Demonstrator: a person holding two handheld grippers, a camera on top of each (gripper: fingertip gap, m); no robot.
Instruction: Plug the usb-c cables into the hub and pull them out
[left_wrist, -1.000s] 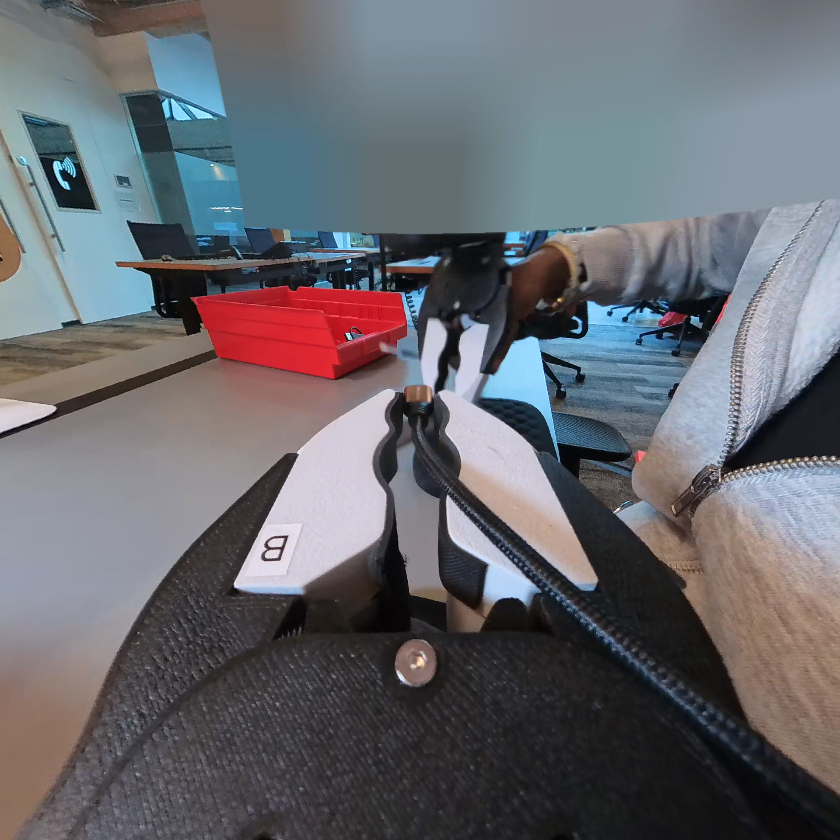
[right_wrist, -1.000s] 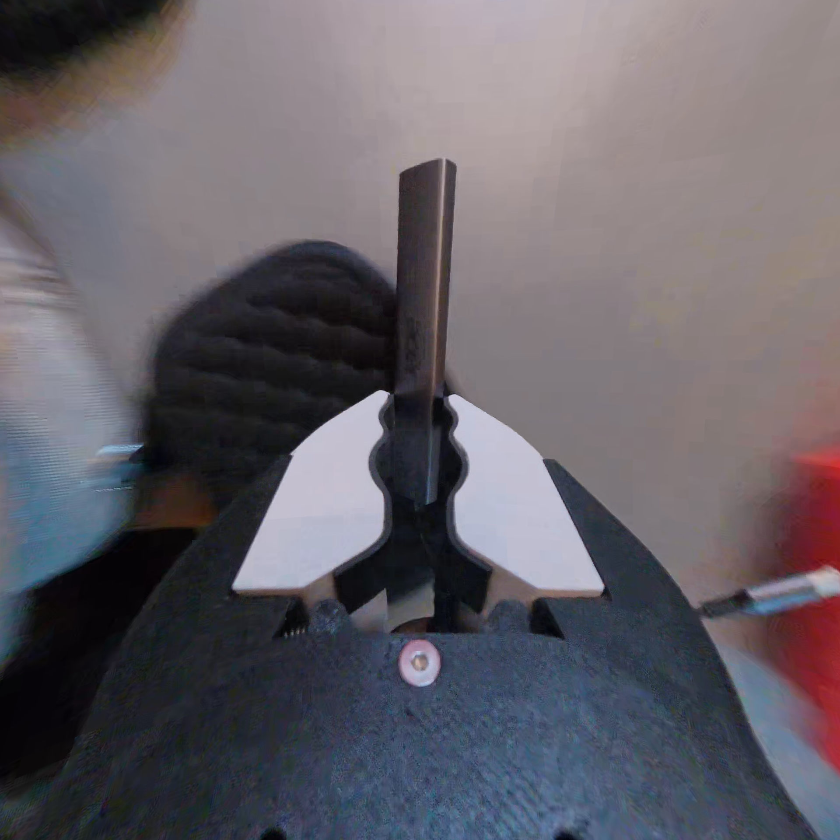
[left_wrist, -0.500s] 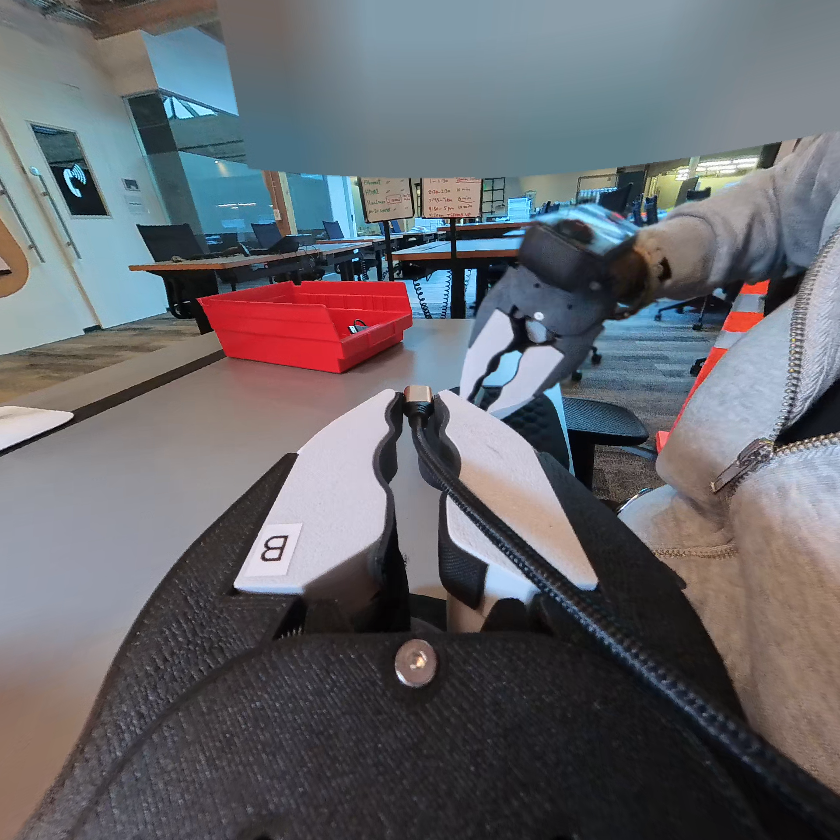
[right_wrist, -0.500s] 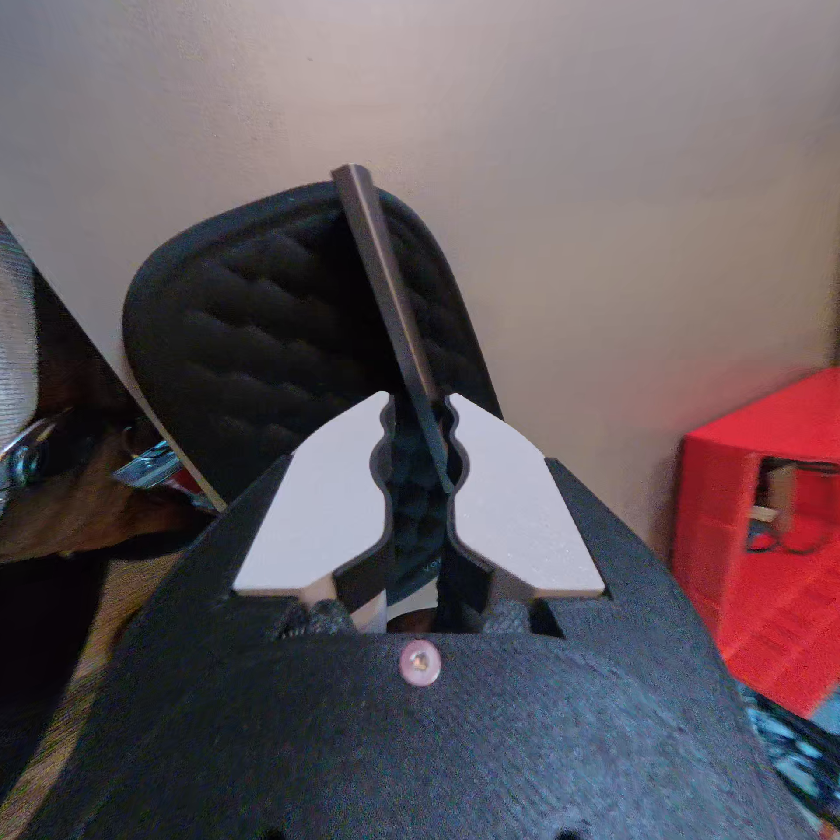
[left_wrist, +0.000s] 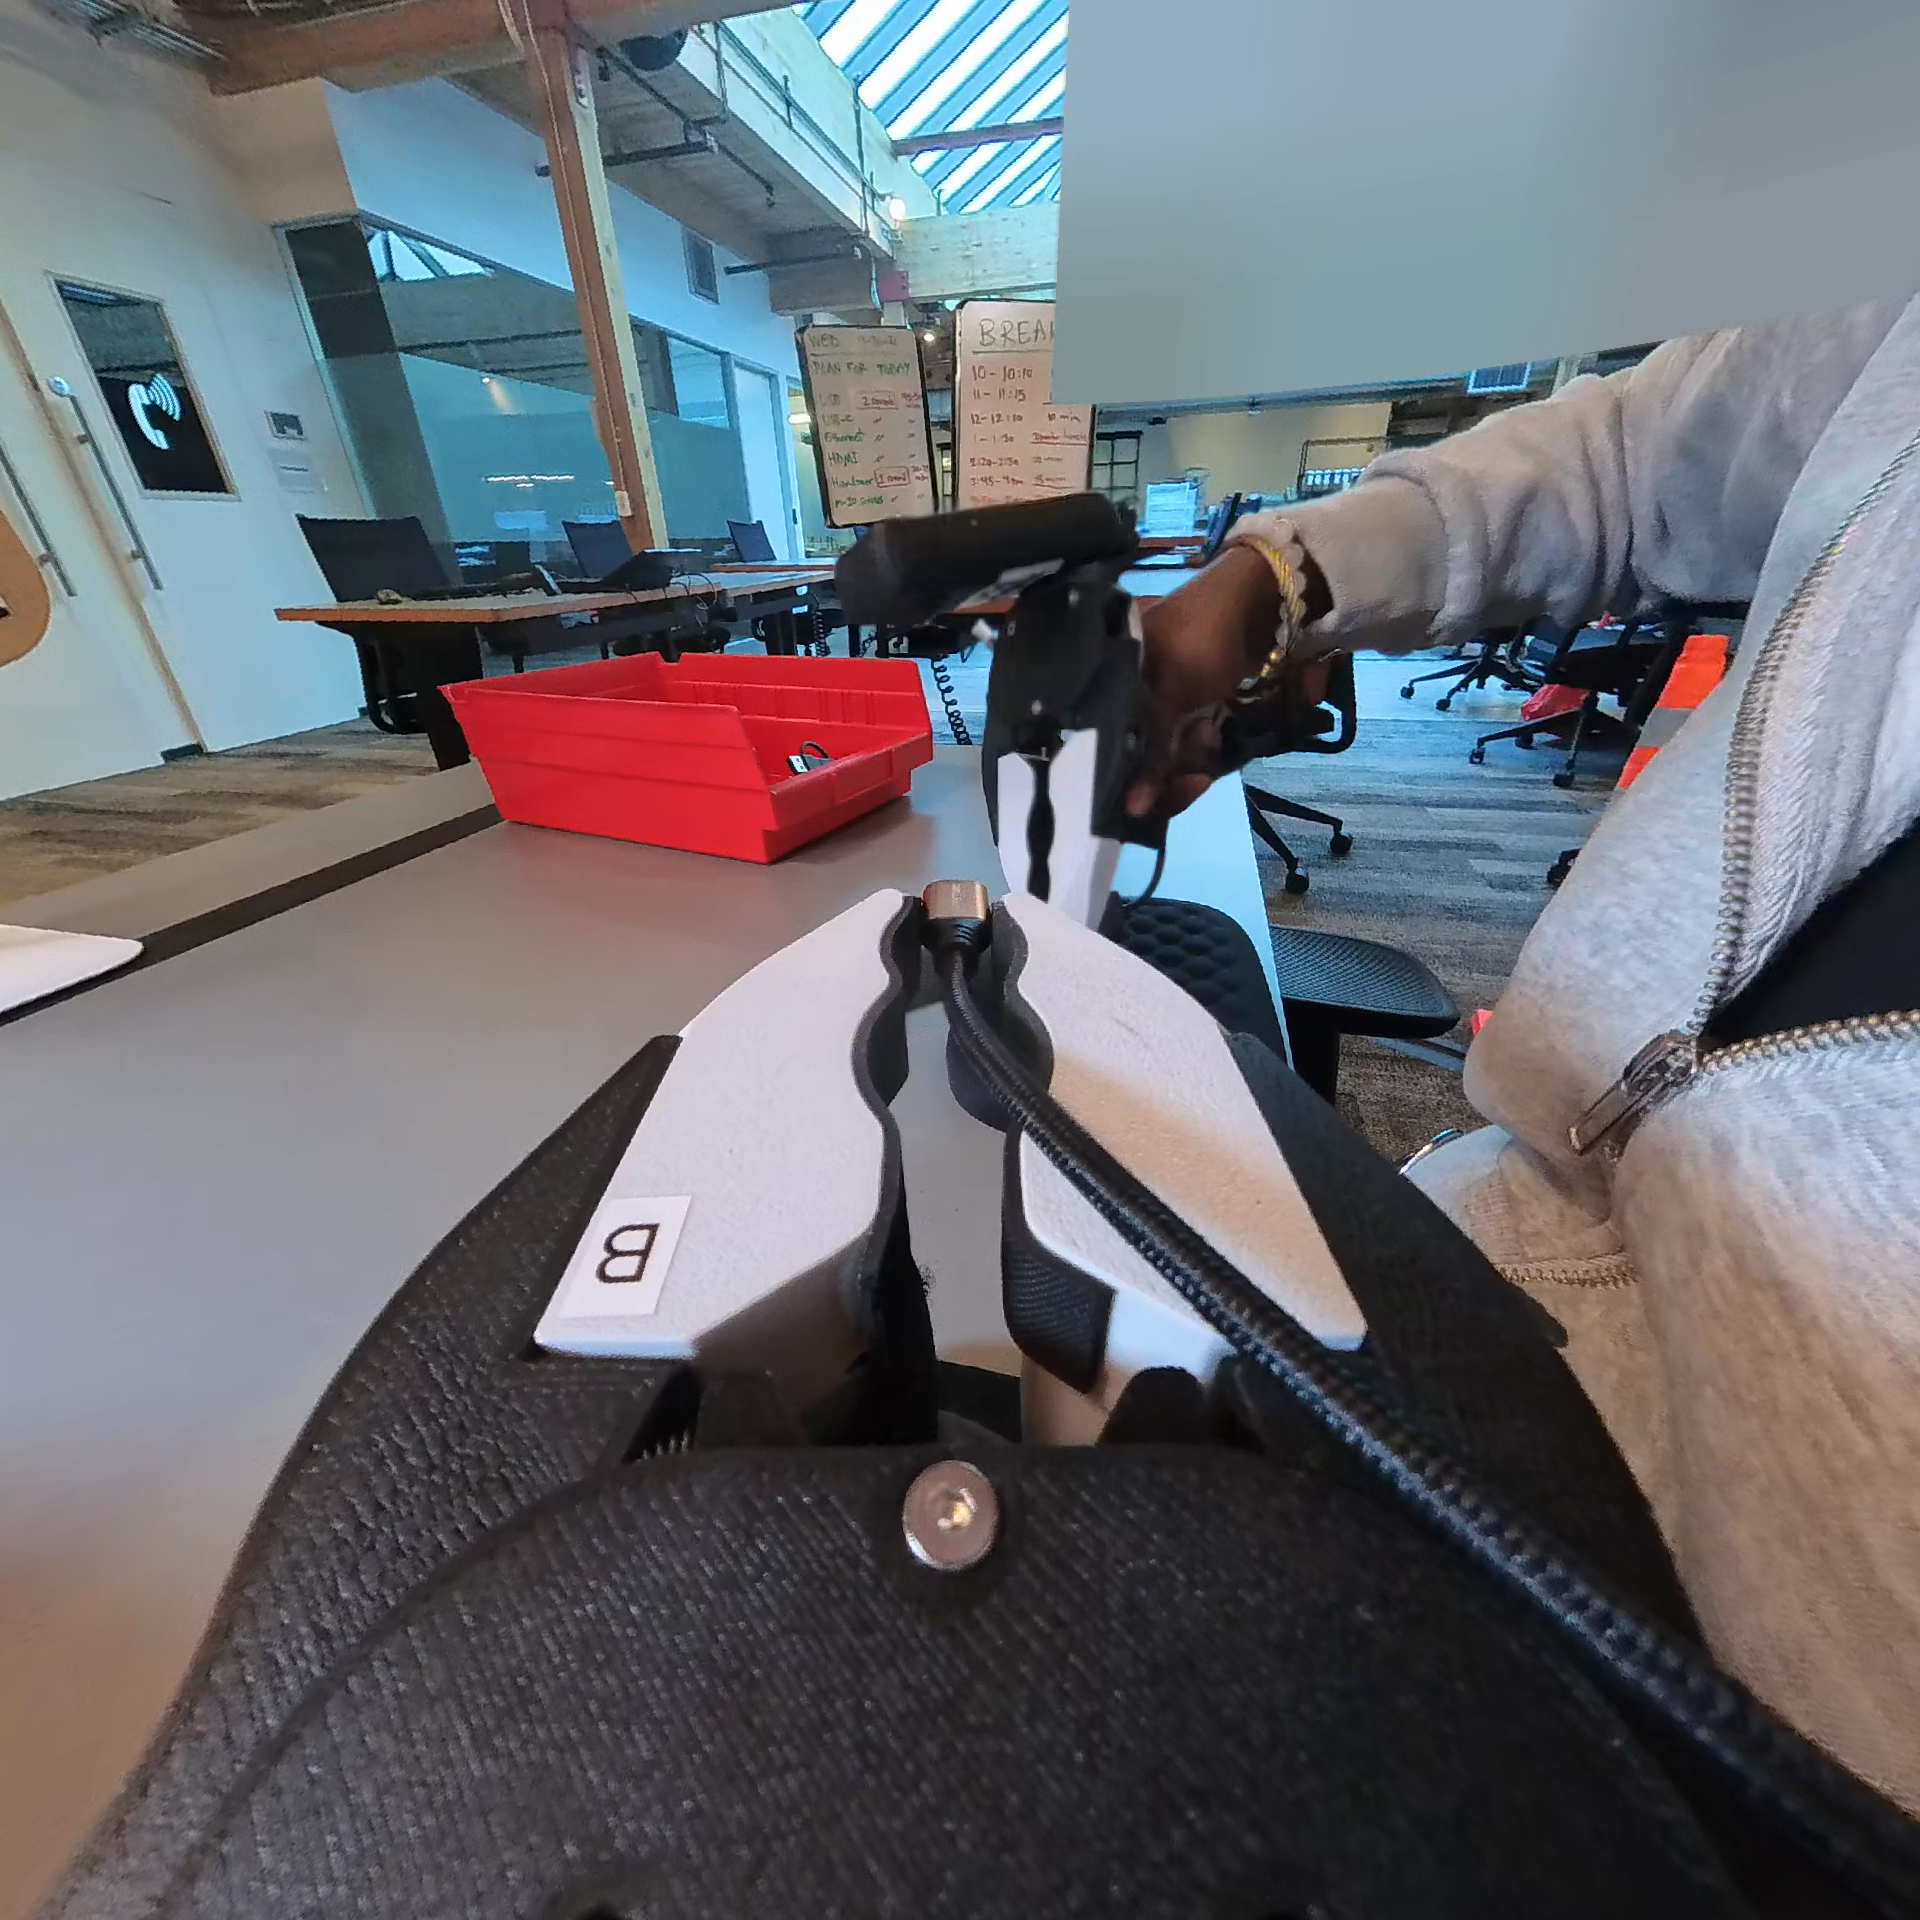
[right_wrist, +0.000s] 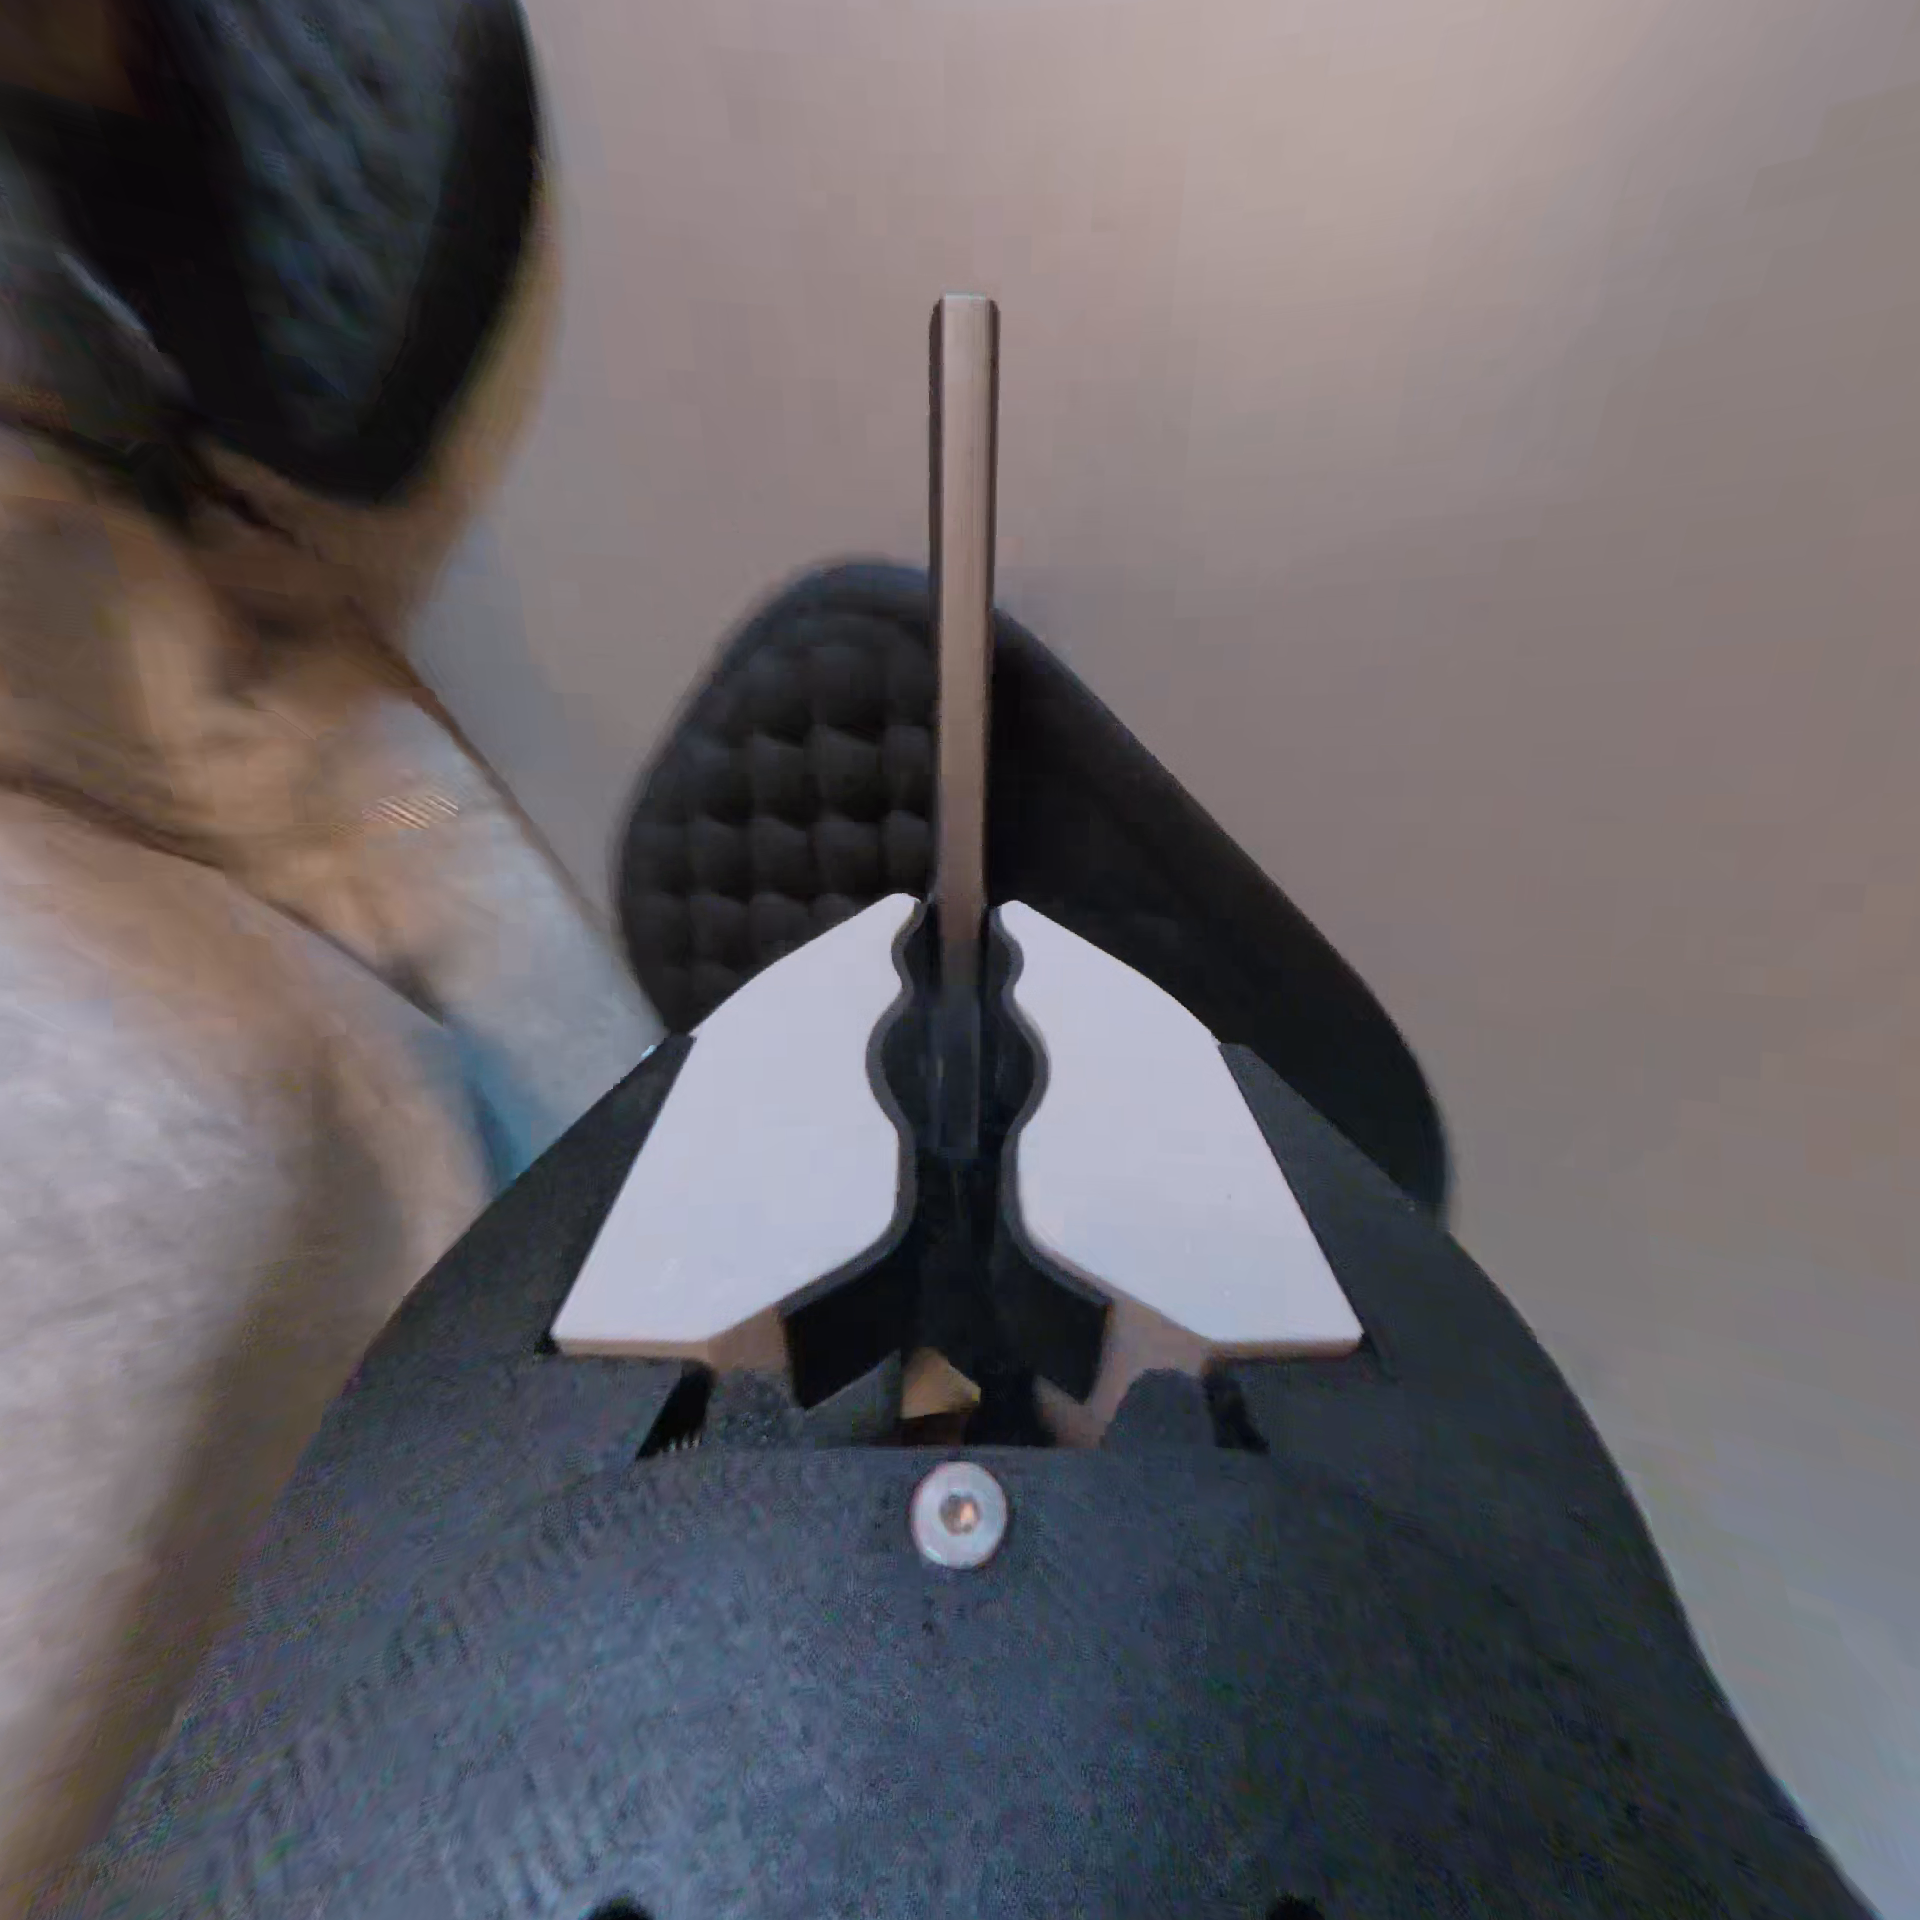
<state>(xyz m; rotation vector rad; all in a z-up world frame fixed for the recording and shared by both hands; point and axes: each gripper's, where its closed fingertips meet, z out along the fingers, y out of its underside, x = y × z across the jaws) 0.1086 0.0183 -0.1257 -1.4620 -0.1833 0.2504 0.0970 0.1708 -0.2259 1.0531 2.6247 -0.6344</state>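
Note:
My left gripper (left_wrist: 957, 912) is shut on the metal plug of a black braided usb-c cable (left_wrist: 1174, 1226). The plug tip sticks out past the fingertips and the cable trails back to the lower right. My right gripper (right_wrist: 961, 916) is shut on the hub (right_wrist: 966, 623), a thin dark grey slab seen edge-on that stands straight out from the fingers. In the left wrist view the right gripper (left_wrist: 1047, 831) is held in a hand just beyond the plug, fingers pointing down over the table's right edge. The plug and hub are apart.
A red bin (left_wrist: 665, 758) with a small item inside stands on the grey table (left_wrist: 312, 1091) farther back. A black mesh chair (left_wrist: 1205, 956) sits past the table's right edge; it also shows in the right wrist view (right_wrist: 790, 790). The person's grey zipped sleeve (left_wrist: 1714, 1195) is close on the right. The grippers' ends are close to 20 cm from one another.
The right gripper has swung from a tilt to pointing straight down, and the hub now stands straight between its fingers. The left gripper and its plug have barely moved.

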